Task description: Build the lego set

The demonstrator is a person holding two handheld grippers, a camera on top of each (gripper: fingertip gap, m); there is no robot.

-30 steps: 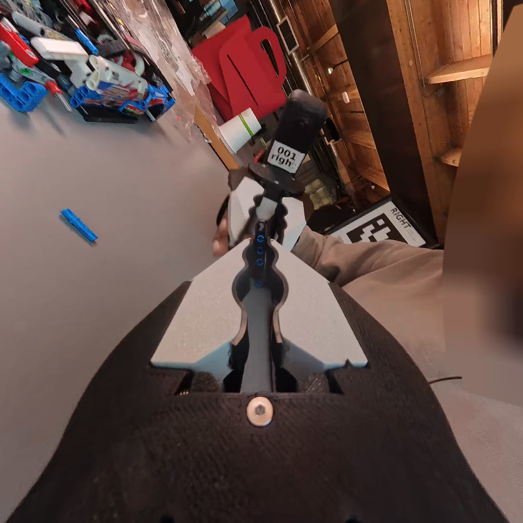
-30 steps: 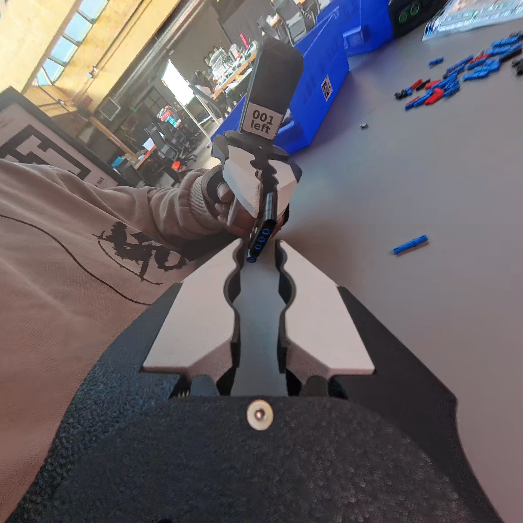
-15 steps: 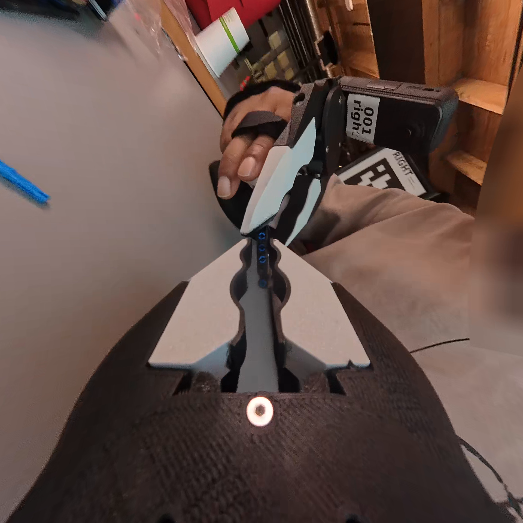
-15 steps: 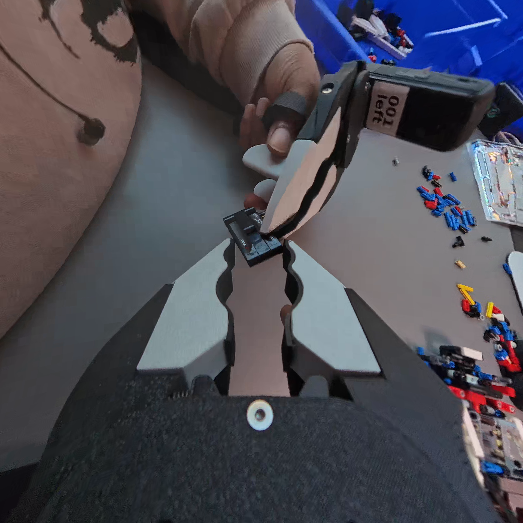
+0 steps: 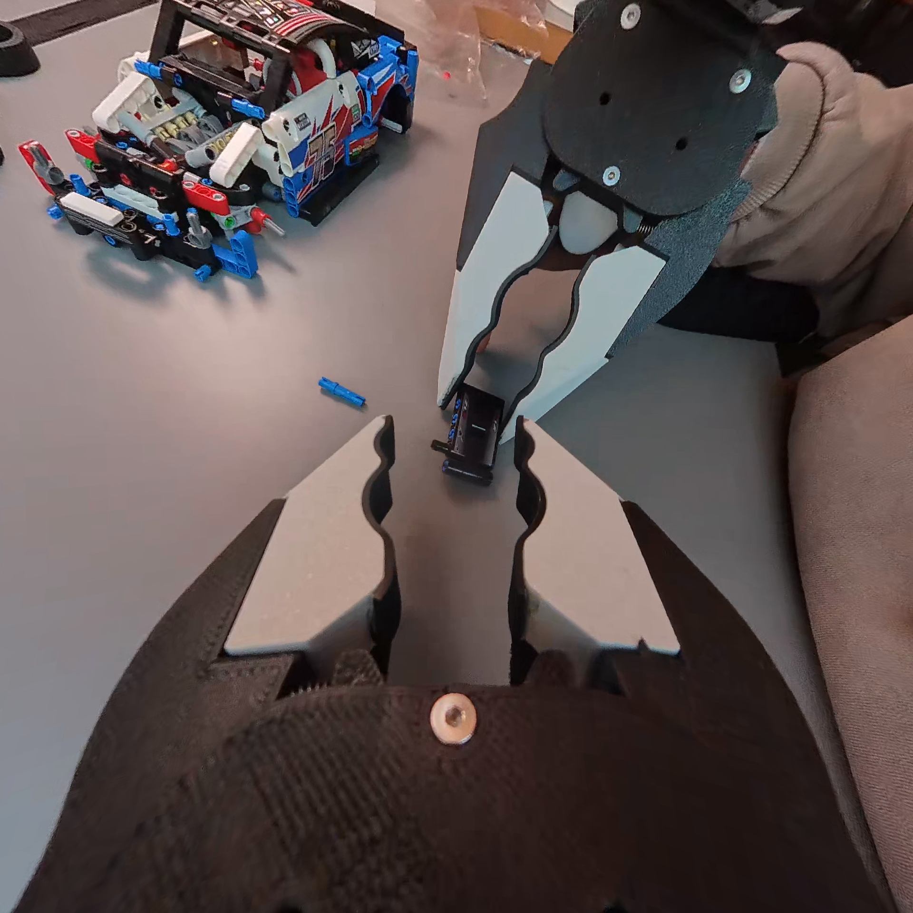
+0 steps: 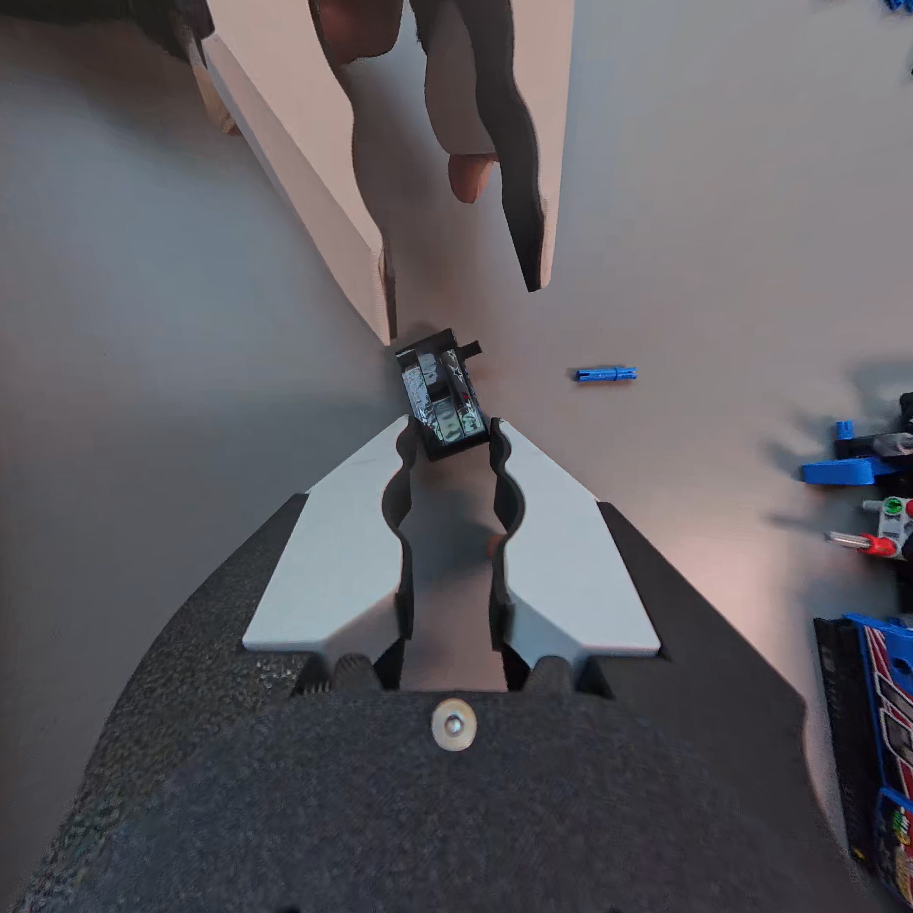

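Observation:
A small black Lego sub-assembly (image 5: 472,437) with stickered panels lies on the grey table (image 5: 148,444). My left gripper (image 5: 454,427) is open and empty, its fingertips just short of the piece. My right gripper (image 6: 448,425) is open, and its fingertips straddle one end of the piece (image 6: 439,395) without closing on it. The right gripper also shows in the left wrist view (image 5: 477,417), reaching down from the upper right. The left gripper's fingers (image 6: 375,276) hang over the piece from the top of the right wrist view.
A partly built red, white and blue Lego race car (image 5: 247,113) stands at the far left; its edge also shows in the right wrist view (image 6: 884,701). A loose blue pin (image 5: 342,392) lies close to the piece, also seen from the right gripper (image 6: 606,374). A person's sleeve (image 5: 815,173) is on the right. Spacing between my two grippers at the tips: around 5 centimeters.
Both grippers have swung down to face the table. My left gripper has opened and let go of the black piece, which now lies on the table between the two grippers.

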